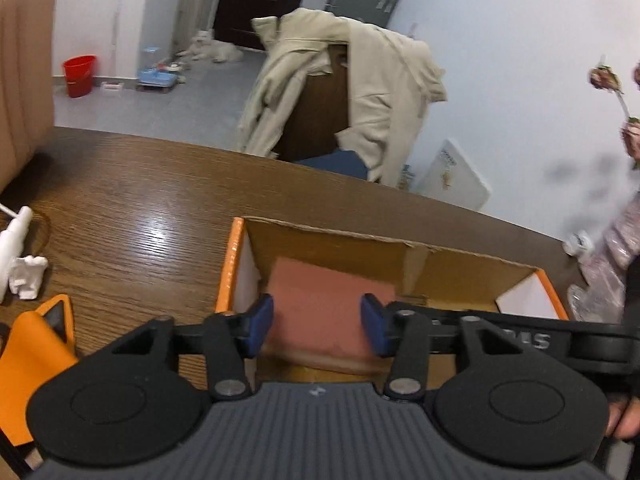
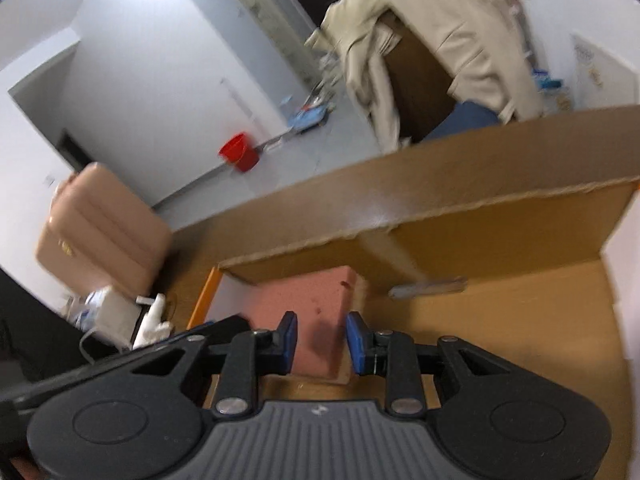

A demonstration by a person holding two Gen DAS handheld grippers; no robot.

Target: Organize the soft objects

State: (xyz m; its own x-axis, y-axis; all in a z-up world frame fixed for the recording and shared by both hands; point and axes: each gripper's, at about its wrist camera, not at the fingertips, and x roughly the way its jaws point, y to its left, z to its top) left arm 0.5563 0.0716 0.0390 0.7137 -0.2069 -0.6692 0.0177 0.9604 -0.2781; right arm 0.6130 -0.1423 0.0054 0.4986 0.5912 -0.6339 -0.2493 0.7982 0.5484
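A pink, flat foam sponge [image 1: 320, 304] is seen lying inside an open cardboard box with orange edges [image 1: 230, 264], set on the dark wooden surface [image 1: 132, 200]; the left hand-held gripper [image 1: 318, 326] is held spread above it, nothing pinched; the right hand-held gripper [image 2: 322, 342] is held partly spread, the sponge framed between its blue pads [image 2: 289, 340]; whether they touch it cannot be told. The box's far wall rises ahead; crumpled white paper [image 1: 28, 276] and an orange sheet [image 1: 32, 356] lie beside it; a beige coat [image 1: 360, 92] is draped over a chair beyond.
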